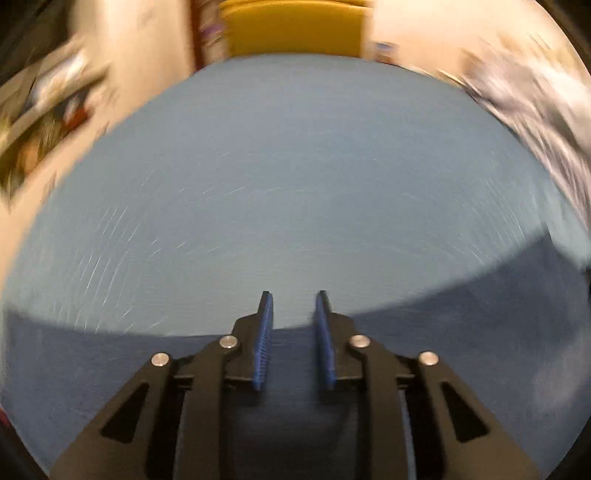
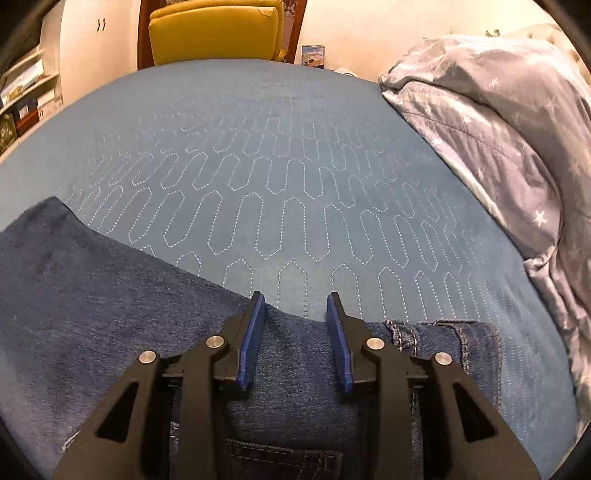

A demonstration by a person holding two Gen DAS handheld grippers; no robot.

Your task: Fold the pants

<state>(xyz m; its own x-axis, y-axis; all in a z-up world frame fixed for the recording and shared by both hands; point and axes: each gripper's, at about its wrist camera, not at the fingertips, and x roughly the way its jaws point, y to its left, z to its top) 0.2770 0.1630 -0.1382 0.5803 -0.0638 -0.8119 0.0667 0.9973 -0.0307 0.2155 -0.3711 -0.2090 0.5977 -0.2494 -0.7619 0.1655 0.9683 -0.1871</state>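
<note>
We hold the left gripper (image 1: 293, 295) open over soft dark blue jeans (image 1: 110, 369), though this view is blurry. Our right gripper (image 2: 295, 295) is open too, with nothing pinched. The jeans (image 2: 110, 295) lie flat under it on the stitched blue bed cover (image 2: 295, 166).

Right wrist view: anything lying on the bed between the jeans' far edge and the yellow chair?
Nothing: in the right wrist view only bare quilted blue bedcover lies between the jeans and the yellow chair.
</note>
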